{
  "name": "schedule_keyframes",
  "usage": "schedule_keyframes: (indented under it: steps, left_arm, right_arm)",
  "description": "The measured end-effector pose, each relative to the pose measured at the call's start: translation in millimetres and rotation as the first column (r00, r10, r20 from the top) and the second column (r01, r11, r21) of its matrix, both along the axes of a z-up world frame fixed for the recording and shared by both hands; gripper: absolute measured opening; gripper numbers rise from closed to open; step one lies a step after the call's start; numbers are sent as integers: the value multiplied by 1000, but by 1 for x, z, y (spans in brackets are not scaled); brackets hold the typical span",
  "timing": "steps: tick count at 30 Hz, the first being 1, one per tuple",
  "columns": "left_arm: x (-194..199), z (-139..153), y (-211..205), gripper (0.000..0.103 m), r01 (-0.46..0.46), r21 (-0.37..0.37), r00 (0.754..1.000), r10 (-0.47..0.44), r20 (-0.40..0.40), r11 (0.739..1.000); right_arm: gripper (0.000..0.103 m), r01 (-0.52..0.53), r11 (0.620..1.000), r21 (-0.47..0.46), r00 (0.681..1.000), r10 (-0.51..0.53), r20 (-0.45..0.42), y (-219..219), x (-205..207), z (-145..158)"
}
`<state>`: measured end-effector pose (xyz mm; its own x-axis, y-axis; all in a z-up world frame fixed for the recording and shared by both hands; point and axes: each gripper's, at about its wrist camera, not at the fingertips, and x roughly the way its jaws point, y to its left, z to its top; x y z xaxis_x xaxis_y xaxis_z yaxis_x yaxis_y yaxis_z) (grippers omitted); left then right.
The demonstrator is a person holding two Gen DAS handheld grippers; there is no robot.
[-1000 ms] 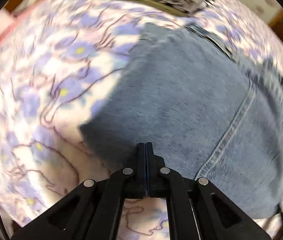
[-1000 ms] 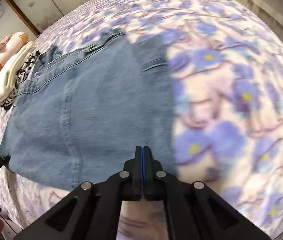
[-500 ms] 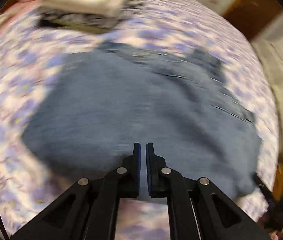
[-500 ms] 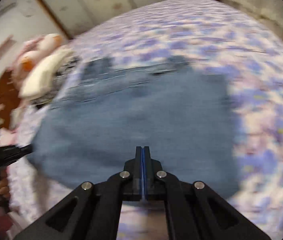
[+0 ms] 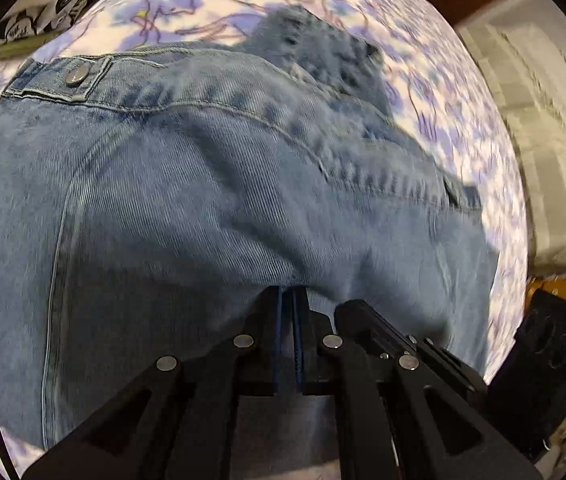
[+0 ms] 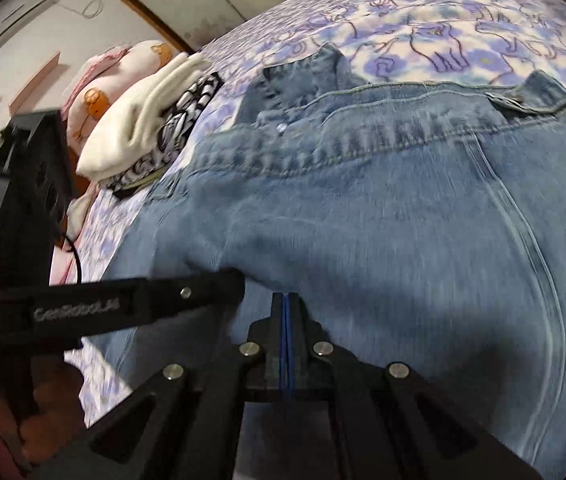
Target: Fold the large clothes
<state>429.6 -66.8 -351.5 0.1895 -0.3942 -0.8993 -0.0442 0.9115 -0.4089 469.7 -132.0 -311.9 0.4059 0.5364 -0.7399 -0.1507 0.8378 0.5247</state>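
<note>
Carrying a fold across denim jeans [image 5: 187, 208] lying spread on the flower-print bed [image 6: 443, 40].
Pinching doubled denim near the lower edge, side by side: left gripper [image 5: 287, 300] and right gripper [image 6: 285, 304], both sets of fingers closed on cloth. Next, judging by the lie: laying the lifted edge level toward the waistband button [image 5: 75, 76], then releasing. Lying untouched beyond: folded clothes [image 6: 151, 120].
</note>
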Motion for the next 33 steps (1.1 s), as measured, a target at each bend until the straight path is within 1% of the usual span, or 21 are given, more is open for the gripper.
schedule_keyframes:
  steps: [3,5,7,10,12,13,15,17,21,22,23,24,25,26,27,28,29,30,31,32,33]
  left_arm:
    - [20,0,8,3,-47,-17,998,47,30,999]
    - [36,-4,13,3,-76,-28,997,76,25,997]
    - [50,-11,14,3,-84,-34,996,84,-1,996]
    - [61,-12,16,3,-99,-31,995,99,15,995]
    - [65,-13,17,3,-102,-24,995,102,14,994]
    - [66,-14,19,3,-115,-14,993,115,24,993]
    - [65,-14,27,2,-165,24,986,164,40,986]
    - [65,-15,43,1,-227,17,973,226,41,974]
    - [64,-19,64,1,-273,-2,961,273,41,962]
    - [64,-19,64,1,-275,10,960,275,46,961]
    - [63,-18,68,1,-282,57,958,279,64,958]
    - [62,-14,74,1,-292,119,955,282,94,949]
    - [61,-12,80,1,-294,144,954,280,112,945]
    - [60,-14,87,1,-289,102,955,280,99,952]
    - [60,-15,93,1,-297,71,953,291,87,952]
    - [59,-17,99,1,-310,39,949,307,76,950]
    - [60,-17,100,1,-310,44,949,306,78,950]
    - [60,-15,101,1,-305,77,950,298,93,949]
    - [60,-10,101,1,-309,190,949,289,124,932]
    - [59,-6,103,1,-309,302,949,272,160,902]
    - [58,-5,107,1,-309,345,949,261,178,886]
  right_arm:
    - [0,12,1000,16,1000,-12,17,1,18,-3]
    - [0,18,1000,17,999,-19,29,1,32,-3]
    - [0,22,1000,12,999,-22,34,4,45,-5]
    - [0,36,999,13,998,-36,42,6,58,-6]
    - [0,51,998,23,998,-52,47,5,65,-6]
    - [0,76,997,20,996,-76,36,3,70,-8]
    - [0,87,996,17,996,-87,15,2,79,-12]
    - [0,69,997,26,998,-69,8,-1,82,-13]
    - [0,56,998,-36,998,-55,34,-15,75,-12]
    - [0,71,997,-43,997,-69,37,-25,74,-12]
    - [0,85,996,-40,996,-84,33,-33,74,-12]
    - [0,114,992,-58,993,-113,32,-43,74,-12]
    - [0,159,983,-87,987,-157,35,-58,74,-12]
    - [0,178,981,-80,984,-176,33,-69,74,-12]
    - [0,201,976,-81,980,-199,31,-80,74,-11]
    - [0,231,965,-123,973,-228,40,-93,73,-11]
    - [0,227,968,-111,974,-224,39,-100,73,-11]
    - [0,257,953,-162,966,-253,47,-109,70,-9]
    - [0,264,947,-184,965,-258,55,-115,69,-8]
    - [0,253,952,-174,967,-247,55,-124,68,-8]
    - [0,261,948,-182,965,-255,55,-130,66,-7]
